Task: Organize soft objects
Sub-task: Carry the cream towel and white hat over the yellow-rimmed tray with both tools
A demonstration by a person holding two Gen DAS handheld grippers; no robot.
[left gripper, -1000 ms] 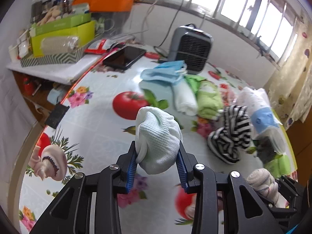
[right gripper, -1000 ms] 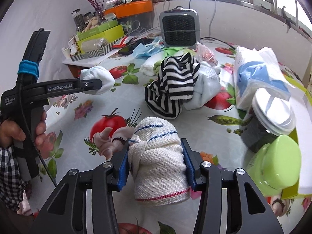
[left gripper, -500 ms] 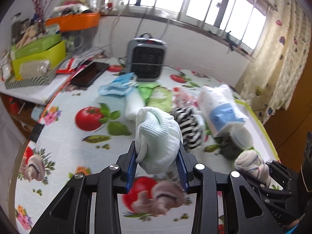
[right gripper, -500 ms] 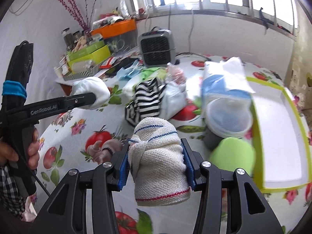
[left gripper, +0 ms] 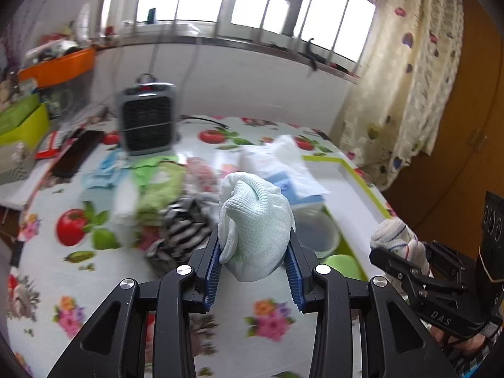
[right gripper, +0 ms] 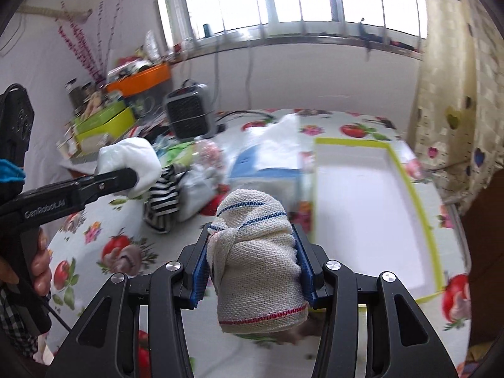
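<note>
Left wrist: left tool [left gripper: 253, 252] clamps mint cloth [left gripper: 255, 230]; right tool [right gripper: 252, 264] clamps beige rolled towel [right gripper: 256, 258].

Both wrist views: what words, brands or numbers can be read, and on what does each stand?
"GenRobot.AI": on the side of the left hand-held gripper, seen in the right wrist view.
"DAS": on the body of the right hand-held gripper, seen in the left wrist view.
Green boxes at the table's far left: any print is too blurred to read.
Heater: its red display is unreadable.

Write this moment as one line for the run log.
left gripper: shut on pale green cloth | right gripper: shut on cream cloth roll | both held above table | tray: nothing visible inside
</note>
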